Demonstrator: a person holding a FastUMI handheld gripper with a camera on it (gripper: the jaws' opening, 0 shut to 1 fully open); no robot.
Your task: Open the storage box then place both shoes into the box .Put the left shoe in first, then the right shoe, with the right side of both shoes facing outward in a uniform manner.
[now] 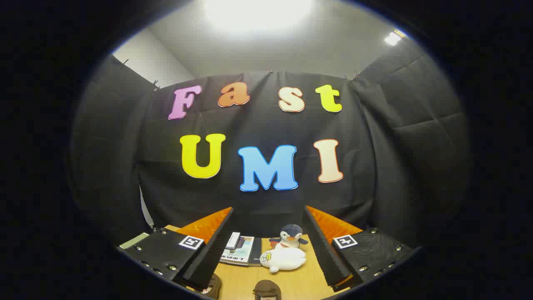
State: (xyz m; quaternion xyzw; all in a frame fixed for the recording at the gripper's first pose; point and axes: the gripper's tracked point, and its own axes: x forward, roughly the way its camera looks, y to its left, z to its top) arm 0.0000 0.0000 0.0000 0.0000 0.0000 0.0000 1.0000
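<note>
The gripper (266, 250) was held level and aimed at the booth's back wall, its two fingers (210, 254) spread wide apart with nothing between them but open air. Below and beyond the fingers ran the wooden desk (291, 283). Lying on it, in the gap between the fingers and a little ahead of them, was a white plush seal (283, 259), flat on its belly. Right behind the seal stood a small plush penguin (290, 236), upright, dark-hooded with a white front (the two toys looked to be touching, or very nearly). Just inside the left finger lay a book or magazine (240, 252) with a small white box (232, 241) resting on top of it.

Nearest of all, low between the fingers, the brown tops of two things peeked into sight: one (266, 289) midway between the fingers, the other (213, 287) under the left finger's tip. These could have been the shoes, but too little of them showed for me to tell. Overhead, a ceiling lamp (258, 12) glared brightly.
</note>
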